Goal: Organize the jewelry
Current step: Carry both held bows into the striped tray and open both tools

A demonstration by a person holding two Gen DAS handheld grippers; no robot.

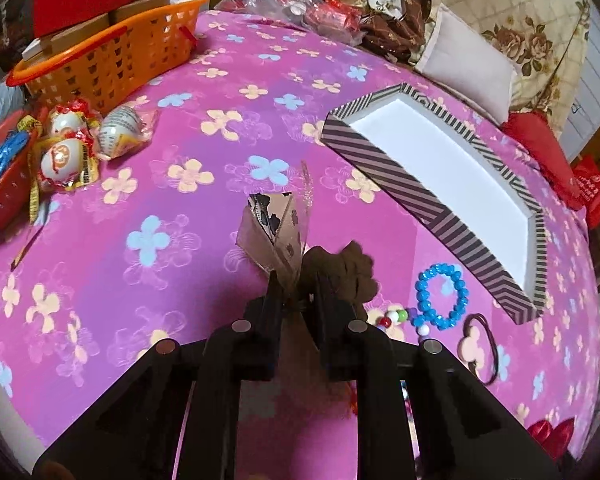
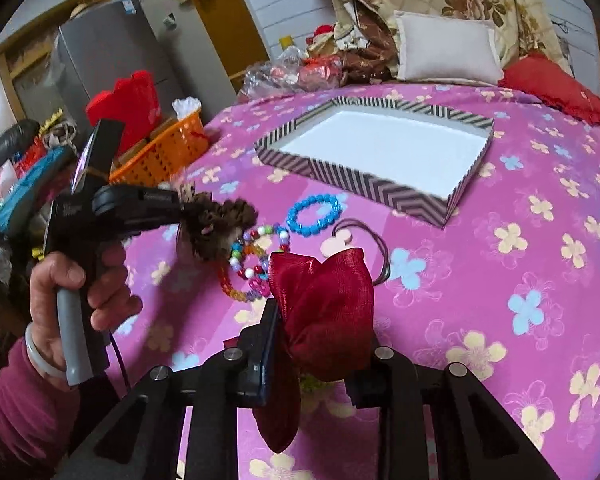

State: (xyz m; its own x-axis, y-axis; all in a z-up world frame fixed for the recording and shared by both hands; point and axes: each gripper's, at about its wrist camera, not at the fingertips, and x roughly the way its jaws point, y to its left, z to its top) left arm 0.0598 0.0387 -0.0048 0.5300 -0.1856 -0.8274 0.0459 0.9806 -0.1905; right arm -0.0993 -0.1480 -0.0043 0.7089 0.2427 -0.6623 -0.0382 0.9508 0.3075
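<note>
Brown hair bow [image 1: 300, 248] pinched tight in left gripper [image 1: 296, 300], up above pink sheet [image 1: 160, 280], near striped box [image 1: 432, 200]. Red hair bow [image 2: 324, 312] squeezed in right gripper [image 2: 320, 344]. Could slip out; soft, floppy cloth. Could miss box, land beside blue bracelet [image 1: 440, 296].

Tray and jewelry on bed
Tray [image 2: 380, 148] far centre; bead bracelet [image 2: 315, 214], hair tie [image 2: 362, 248] just near it; basket [image 2: 168, 152] far left.

Both wrist views look down-forward along jaws, close above bed [image 1: 148, 184]; both share striped box [image 1: 432, 168] [image 2: 380, 148], blue bracelet [image 1: 440, 296] [image 2: 314, 214].
</note>
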